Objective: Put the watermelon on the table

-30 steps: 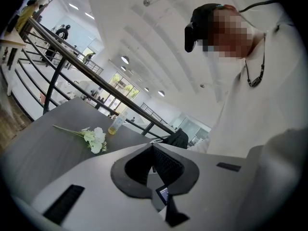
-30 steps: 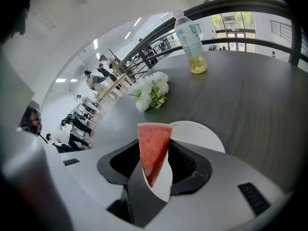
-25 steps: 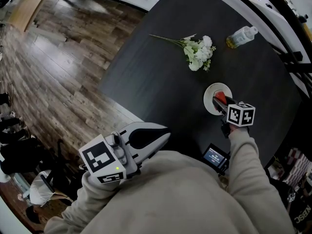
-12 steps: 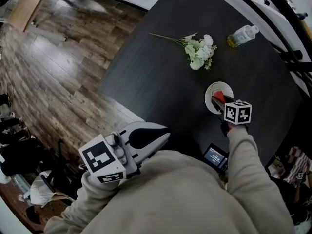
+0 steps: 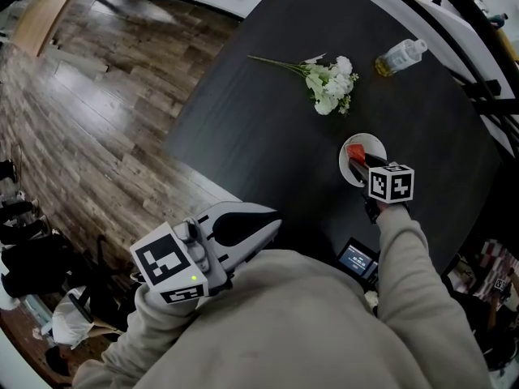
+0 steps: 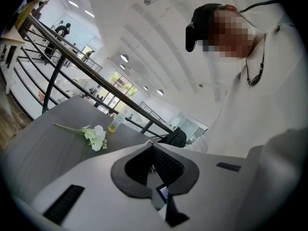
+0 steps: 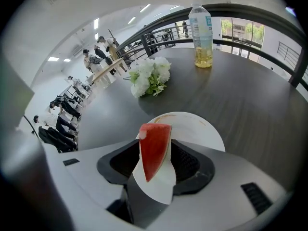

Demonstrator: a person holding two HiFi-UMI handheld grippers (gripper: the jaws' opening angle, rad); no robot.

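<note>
A red watermelon slice (image 7: 155, 150) with a pale rind stands upright between my right gripper's (image 7: 156, 144) jaws, which are shut on it. It hangs just above a white plate (image 7: 199, 131) on the dark round table (image 7: 250, 105). In the head view the slice (image 5: 358, 150) shows red over the plate (image 5: 345, 162), in front of the right gripper (image 5: 362, 163). My left gripper (image 5: 272, 221) is held back near my body, off the table's near edge. In the left gripper view its fingertips (image 6: 152, 144) meet with nothing between them.
White flowers (image 5: 331, 83) with a long stem lie on the table beyond the plate. A plastic bottle (image 5: 399, 57) with yellowish liquid stands farther right. A small device with a lit screen (image 5: 358, 259) sits near my right sleeve. Railings run behind the table, and wood floor lies to the left.
My right gripper has shifted a little away from me and to the left over the plate, carrying the watermelon slice. The left gripper has stayed put.
</note>
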